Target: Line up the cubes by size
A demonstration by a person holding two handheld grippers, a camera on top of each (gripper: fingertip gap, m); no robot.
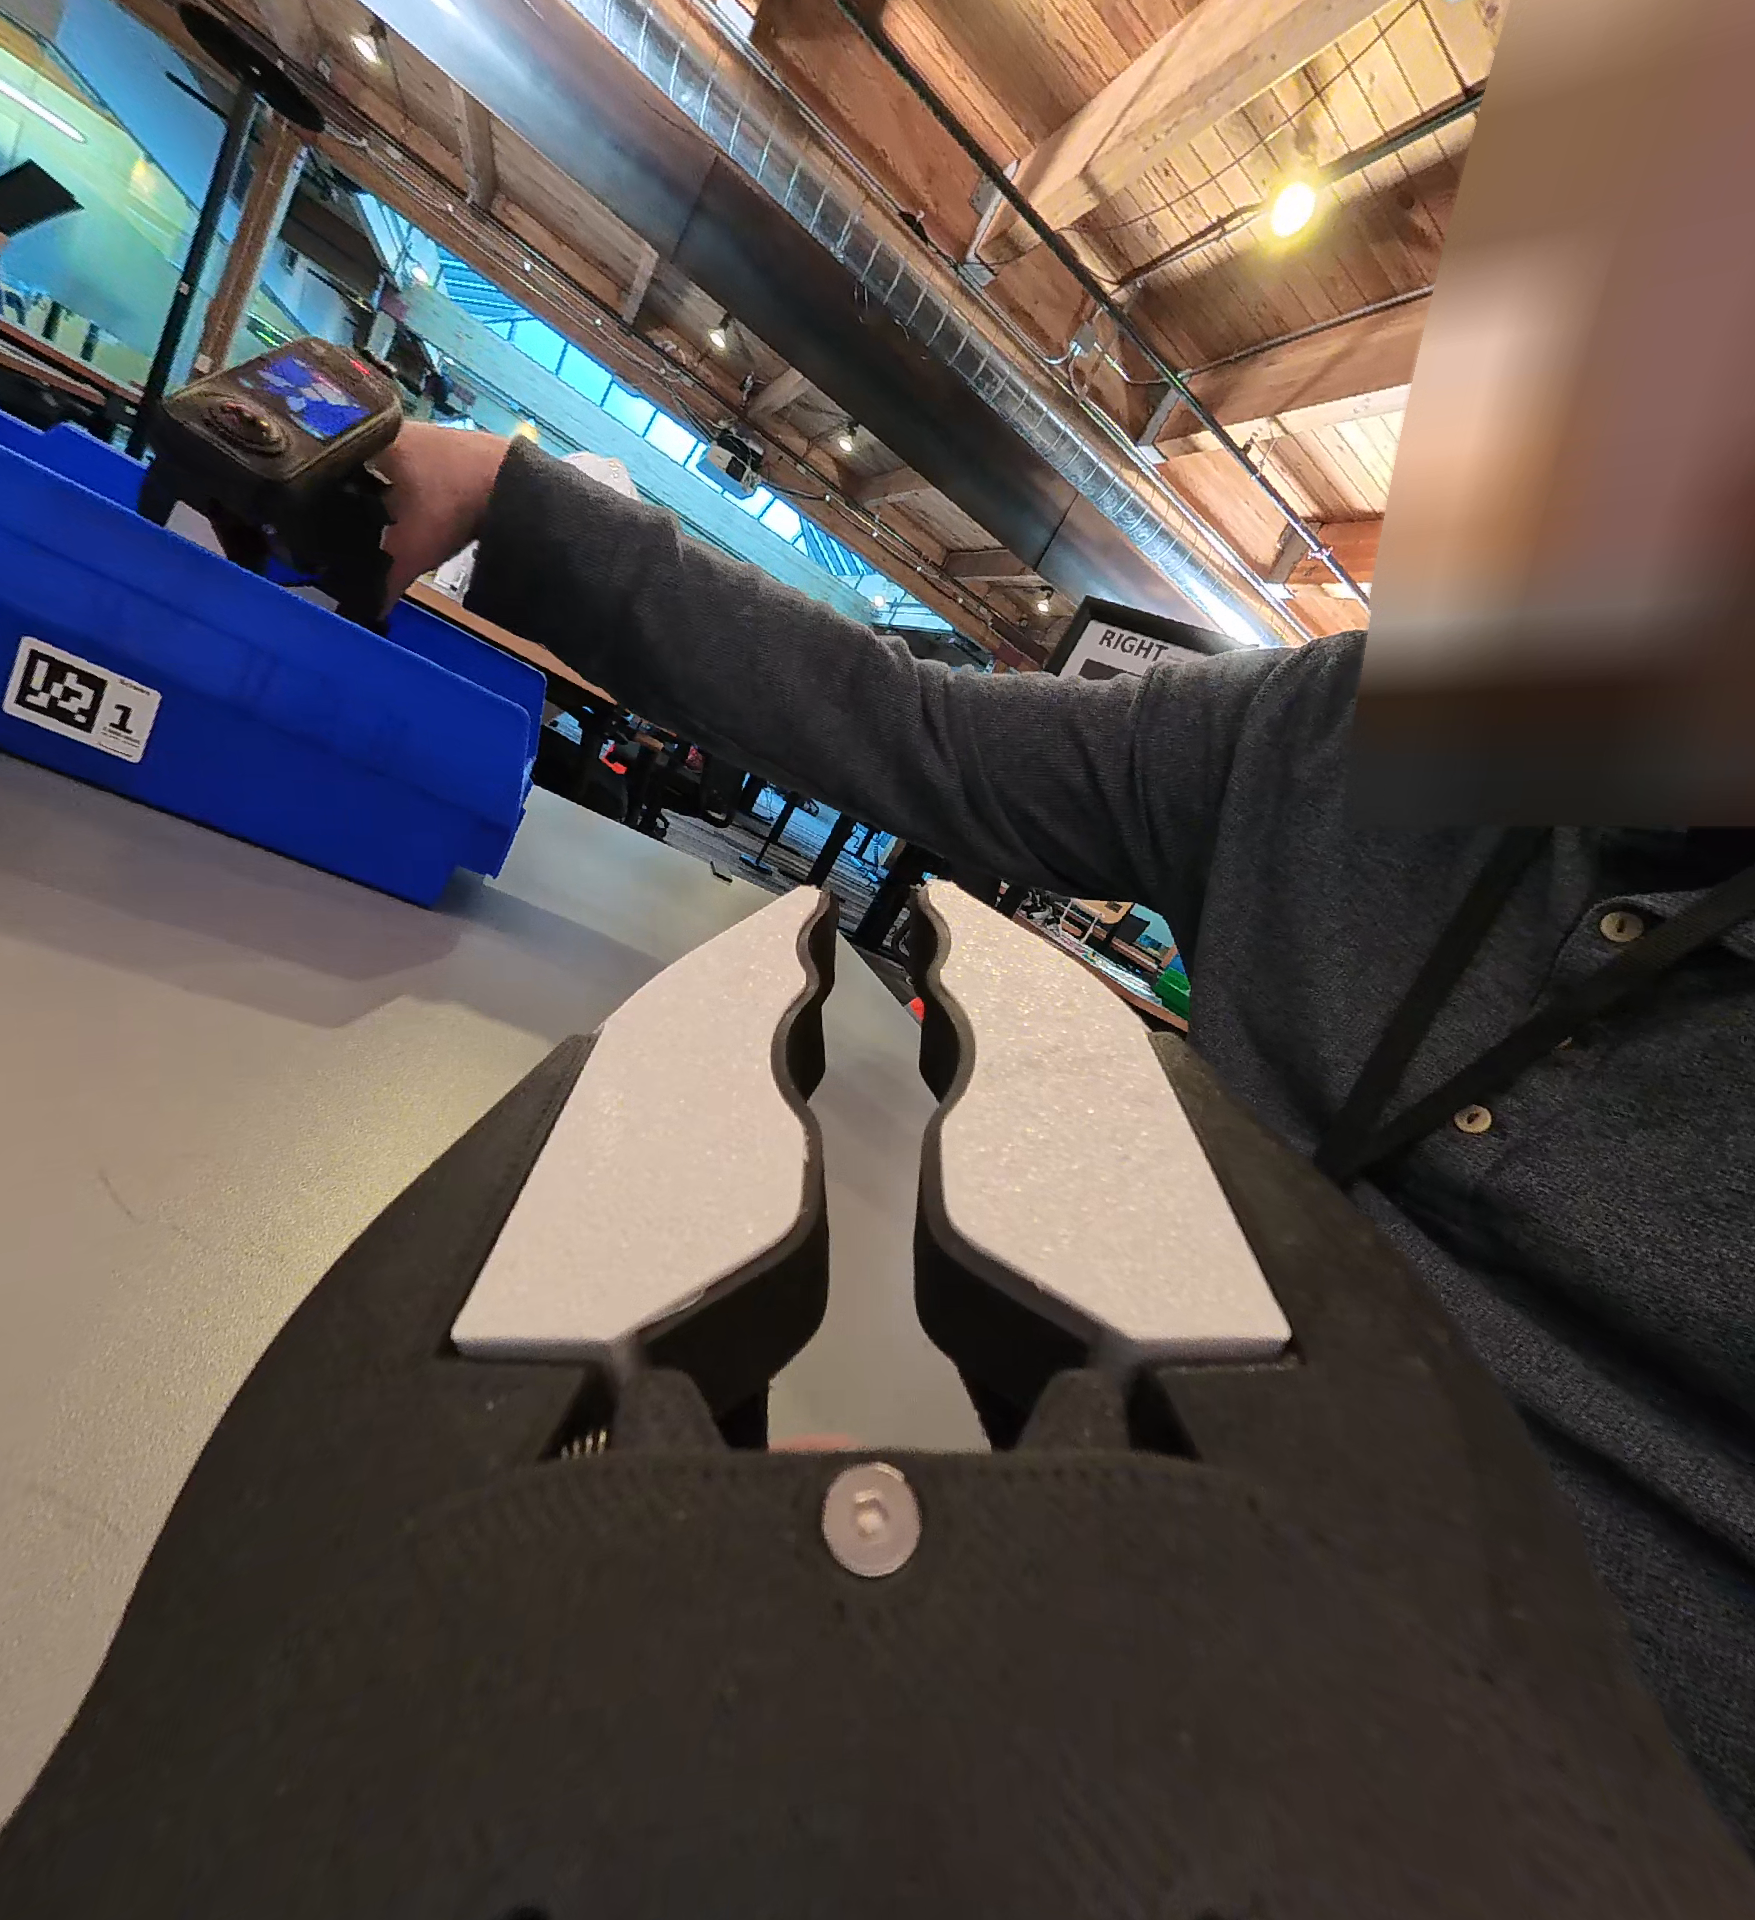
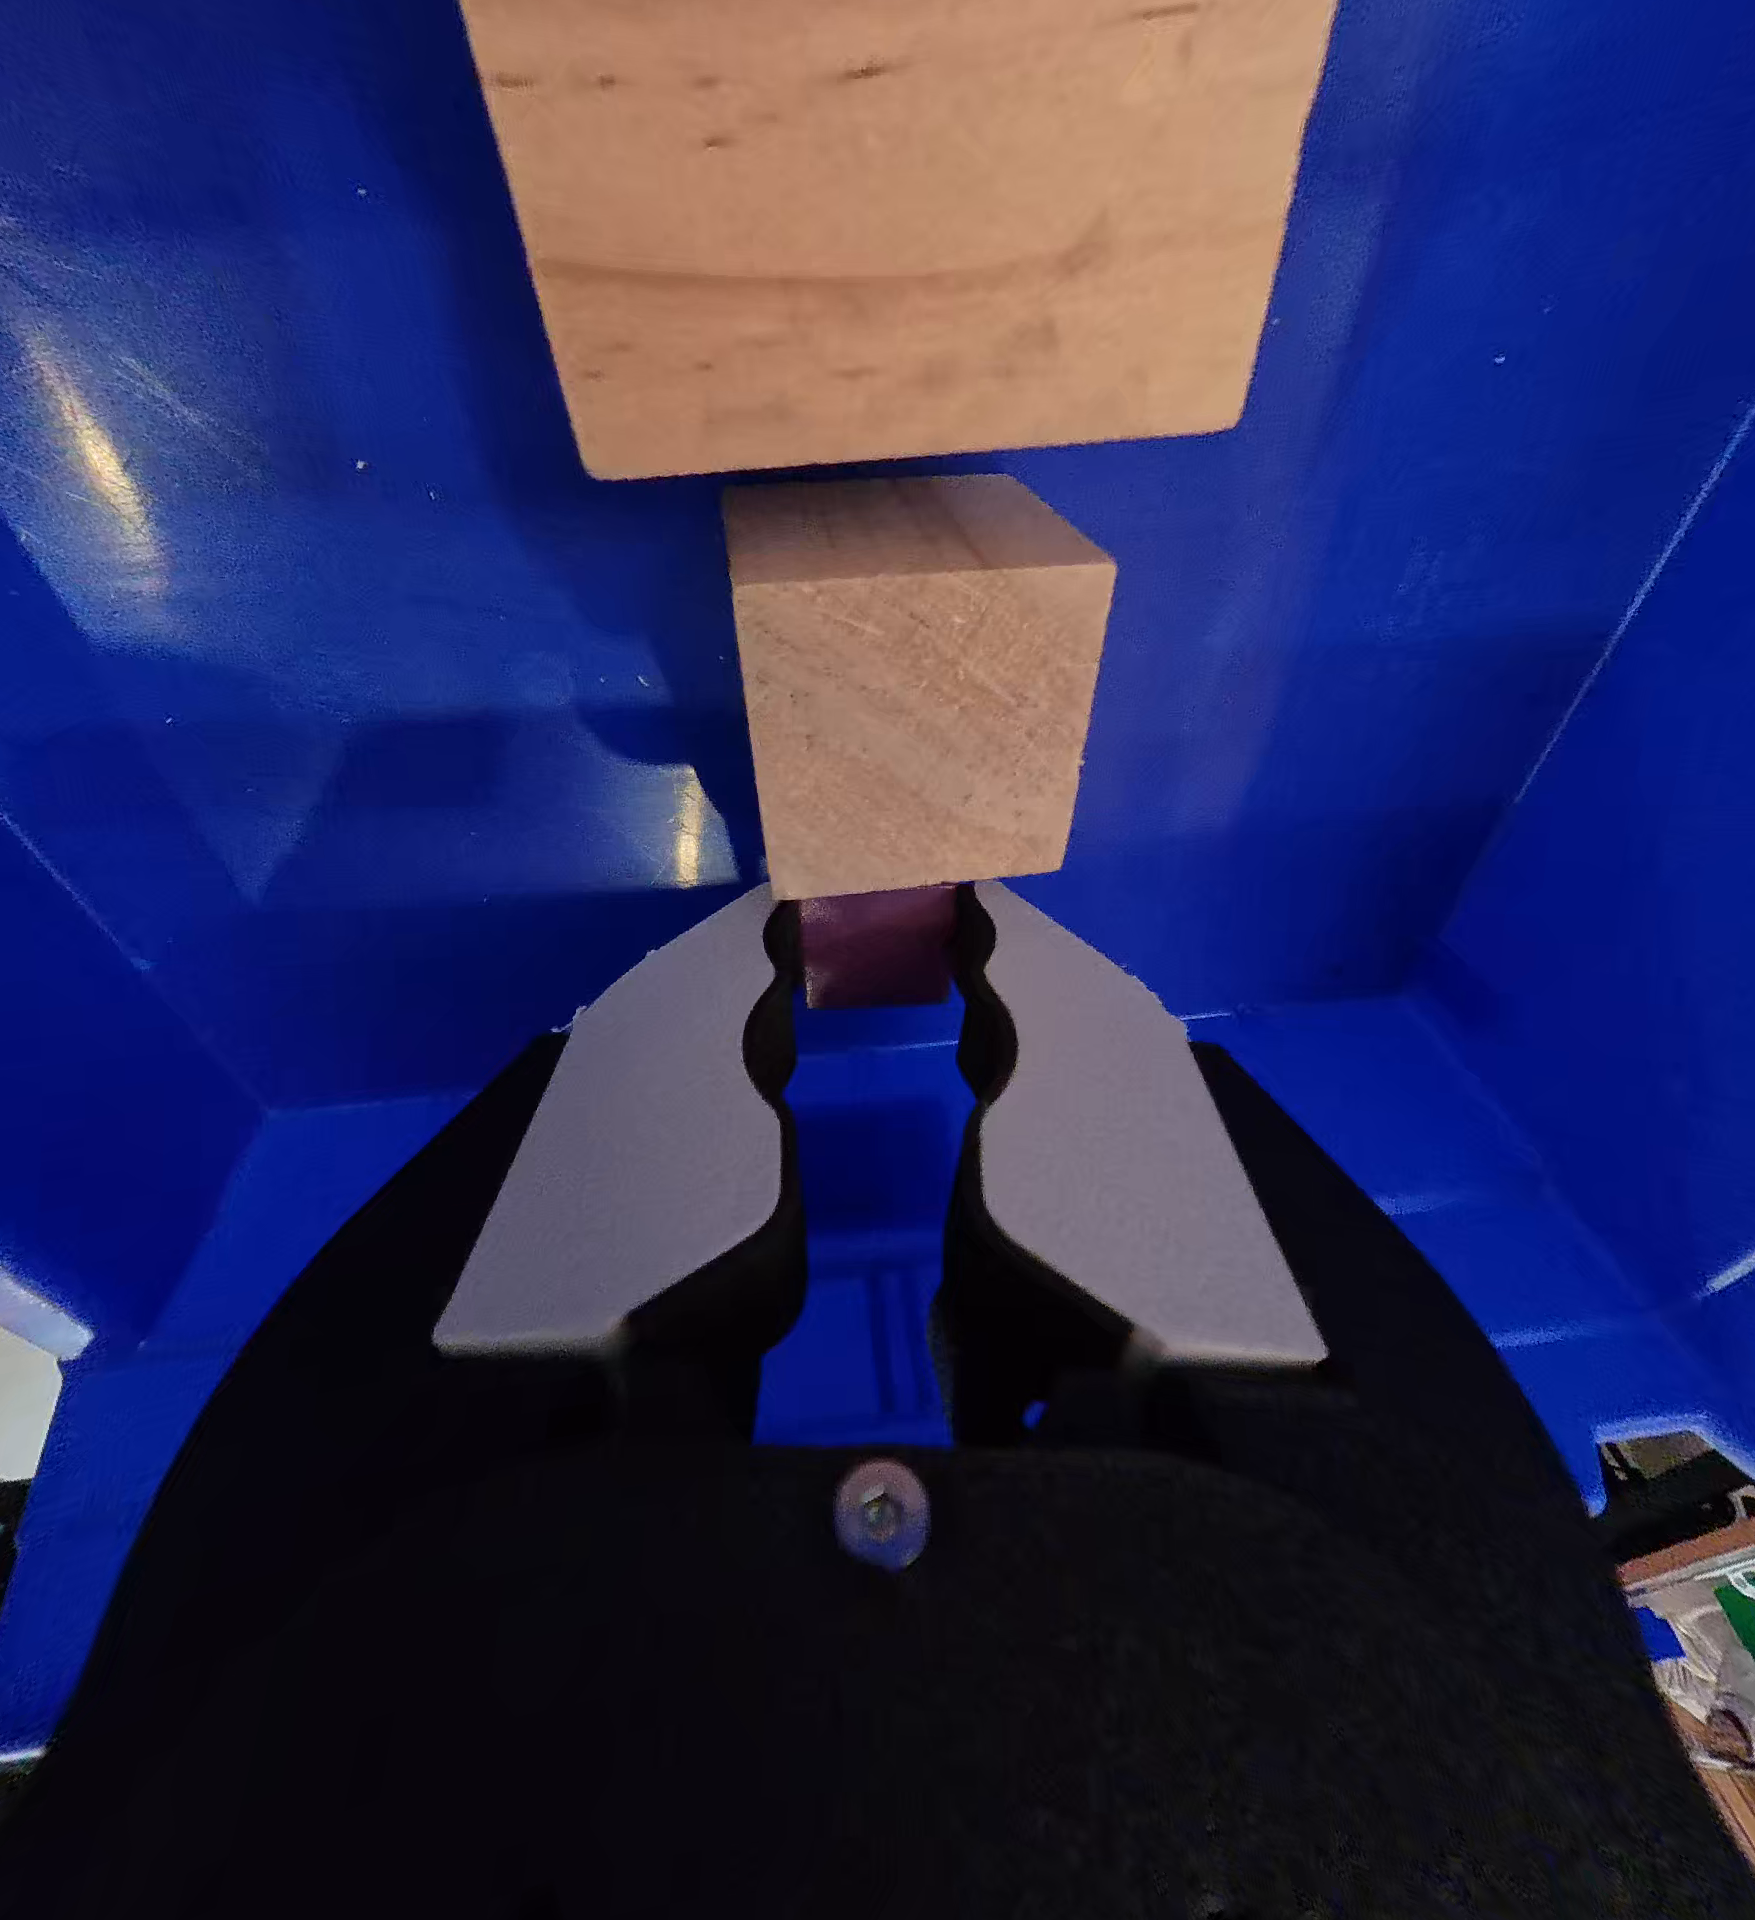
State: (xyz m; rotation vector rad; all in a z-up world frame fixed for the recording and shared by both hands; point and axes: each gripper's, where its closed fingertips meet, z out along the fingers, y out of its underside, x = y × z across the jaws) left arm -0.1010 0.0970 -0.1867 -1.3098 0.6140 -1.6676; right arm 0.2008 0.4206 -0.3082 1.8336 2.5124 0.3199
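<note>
Right gripper (image 2: 873,951) was down inside the blue bin (image 2: 229,520), pads on both sides of a small purple cube (image 2: 868,961) and pressing it. In right wrist view, purple cube sat just under a mid-size wooden cube (image 2: 920,707), w/ a bigger wooden block (image 2: 904,229) above that, all three roughly in one column. Left gripper (image 1: 875,914) lay low over the grey table (image 1: 177,1143), jaws narrow w/ nothing between them, well apart from the bin (image 1: 281,707). Person's grey sleeve (image 1: 800,665) reached across to the bin.
</note>
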